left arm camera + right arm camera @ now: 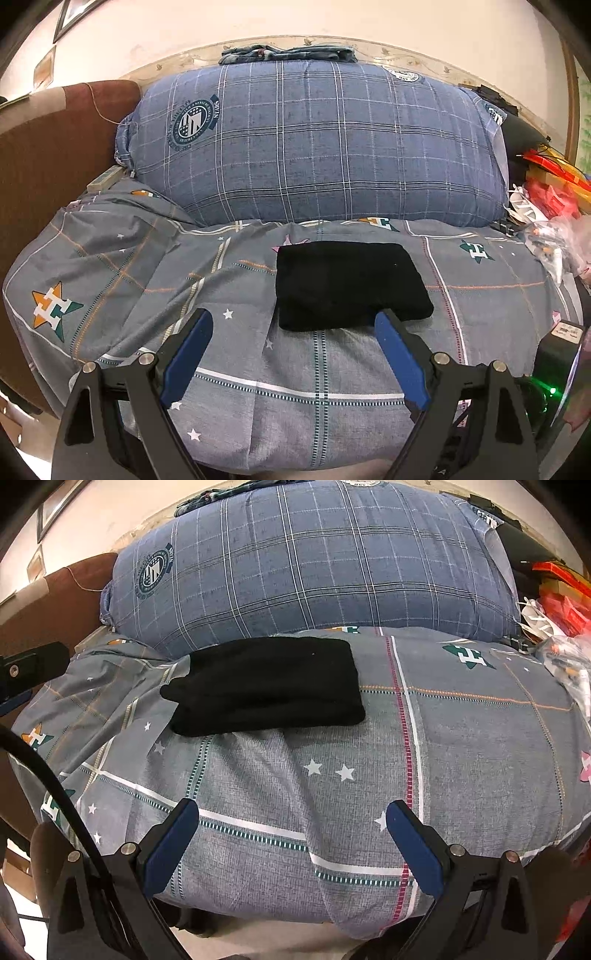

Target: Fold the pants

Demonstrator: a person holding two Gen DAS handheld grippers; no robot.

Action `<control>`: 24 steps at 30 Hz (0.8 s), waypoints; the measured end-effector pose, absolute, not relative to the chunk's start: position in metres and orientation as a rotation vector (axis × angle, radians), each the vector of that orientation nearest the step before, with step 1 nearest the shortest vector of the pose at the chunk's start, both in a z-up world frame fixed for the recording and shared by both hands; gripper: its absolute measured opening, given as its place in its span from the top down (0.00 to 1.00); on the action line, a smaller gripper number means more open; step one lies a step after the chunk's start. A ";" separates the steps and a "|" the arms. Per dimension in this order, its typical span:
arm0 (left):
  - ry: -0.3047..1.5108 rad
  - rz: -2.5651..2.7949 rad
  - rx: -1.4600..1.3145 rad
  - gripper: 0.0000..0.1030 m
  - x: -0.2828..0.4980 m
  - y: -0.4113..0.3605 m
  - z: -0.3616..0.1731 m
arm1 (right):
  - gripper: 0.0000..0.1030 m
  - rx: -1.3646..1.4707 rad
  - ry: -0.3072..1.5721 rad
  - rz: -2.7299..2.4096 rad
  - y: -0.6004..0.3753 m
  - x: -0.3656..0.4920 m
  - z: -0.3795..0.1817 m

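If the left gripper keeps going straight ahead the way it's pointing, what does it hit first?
Probably the folded black pants, lying just beyond the open left gripper on the bedsheet. Depth is unclear; it might brush the sheet first.

The folded pants (347, 284) are plain black, the bedsheet (325, 373) is grey with stars and thin checks, and the pillow (314, 140) is blue plaid.

The left black tool with blue pads (293, 319) and the right black tool with blue pads (291, 810) both gape wide, holding nothing.
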State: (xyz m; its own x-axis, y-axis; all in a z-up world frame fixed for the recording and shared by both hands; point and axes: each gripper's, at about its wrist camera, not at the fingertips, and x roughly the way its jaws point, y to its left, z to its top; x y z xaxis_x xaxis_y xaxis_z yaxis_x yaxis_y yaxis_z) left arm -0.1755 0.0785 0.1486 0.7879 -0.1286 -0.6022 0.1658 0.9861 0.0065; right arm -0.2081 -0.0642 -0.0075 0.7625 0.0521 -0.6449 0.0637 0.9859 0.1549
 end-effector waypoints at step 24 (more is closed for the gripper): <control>0.690 -0.205 -0.004 0.14 -0.172 0.090 0.133 | 0.00 0.181 0.697 -0.017 -0.070 -0.208 -0.008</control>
